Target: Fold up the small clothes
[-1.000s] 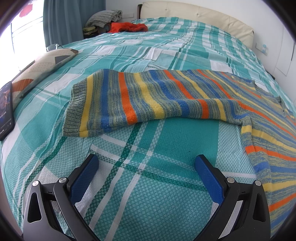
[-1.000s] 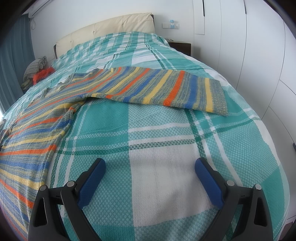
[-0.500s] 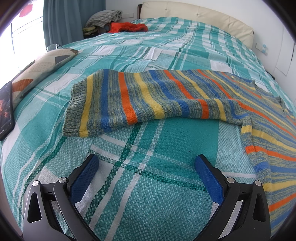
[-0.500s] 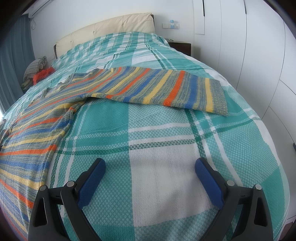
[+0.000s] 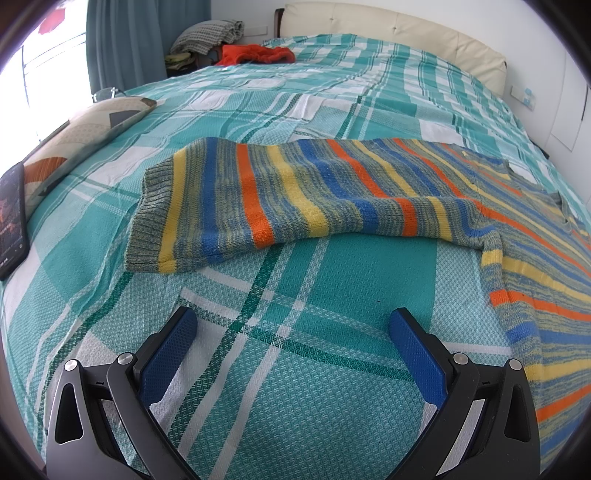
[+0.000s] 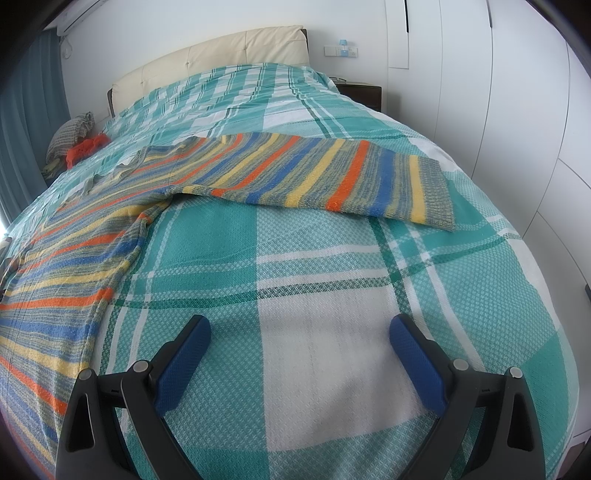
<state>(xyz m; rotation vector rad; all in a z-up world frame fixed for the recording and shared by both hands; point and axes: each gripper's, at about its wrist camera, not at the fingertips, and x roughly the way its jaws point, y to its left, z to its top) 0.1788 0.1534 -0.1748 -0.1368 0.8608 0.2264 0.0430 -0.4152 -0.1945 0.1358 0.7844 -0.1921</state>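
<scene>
A striped knit sweater (image 5: 369,192) in blue, orange, yellow and grey lies flat on the bed, sleeves spread out. Its one sleeve with a grey cuff (image 5: 147,218) lies ahead of my left gripper (image 5: 291,325), which is open and empty above the bedspread. In the right wrist view the other sleeve (image 6: 332,177) stretches right to its cuff (image 6: 436,192), with the sweater body (image 6: 66,258) at left. My right gripper (image 6: 299,332) is open and empty, short of that sleeve.
The bed has a teal and white plaid bedspread (image 5: 295,406). A patterned pillow (image 5: 81,136) and a dark phone (image 5: 11,214) lie at its left edge. Red clothing (image 5: 258,53) and a folded grey pile (image 5: 207,35) sit by the headboard (image 6: 221,59). White cupboards (image 6: 517,110) stand at right.
</scene>
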